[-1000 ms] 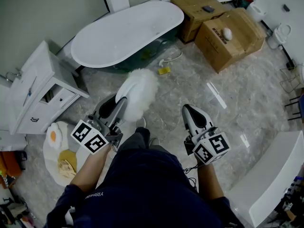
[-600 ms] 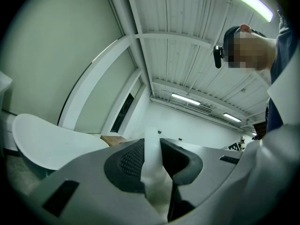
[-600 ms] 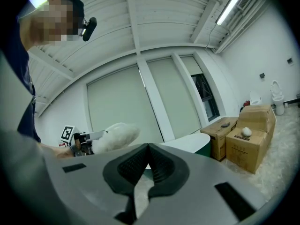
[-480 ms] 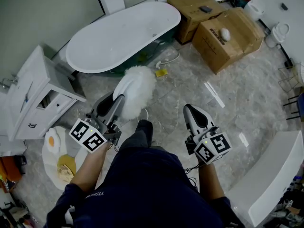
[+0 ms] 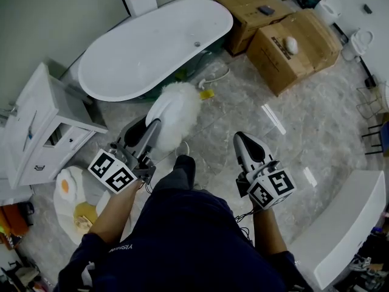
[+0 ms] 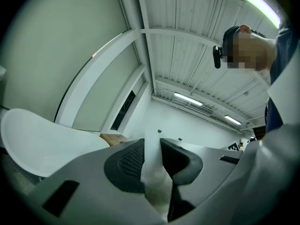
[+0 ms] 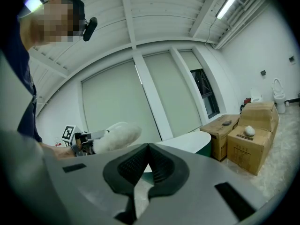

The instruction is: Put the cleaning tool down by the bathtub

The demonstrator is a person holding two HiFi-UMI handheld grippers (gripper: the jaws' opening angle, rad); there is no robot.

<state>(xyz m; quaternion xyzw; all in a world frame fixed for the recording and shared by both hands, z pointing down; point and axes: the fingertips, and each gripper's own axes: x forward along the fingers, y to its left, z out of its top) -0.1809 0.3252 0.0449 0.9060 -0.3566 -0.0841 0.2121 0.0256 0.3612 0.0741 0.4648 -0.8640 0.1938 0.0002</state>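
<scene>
Left tongs [image 5: 153, 129] | clamped on duster [image 5: 176, 111] | fluffy head beyond tips

Fluffy white cleaning tool [image 5: 176, 111]; glossy, smooth bathtub [image 5: 146, 47]; polished marble-look floor [image 5: 243, 108] (faintly reflective); matt cardboard boxes [image 5: 295, 47].

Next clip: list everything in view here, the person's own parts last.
bathtub: one, white, top centre
duster: one, white, fluffy, in left gripper
cardboard boxes: two, brown, upper right
cabinet: one, white, left
egg-shaped mat: one, white and yellow, lower left
yellow item: one, floor beside bathtub
left gripper: grey, shut on duster handle
right gripper: grey, shut, empty
person's legs: dark blue, bottom centre
</scene>
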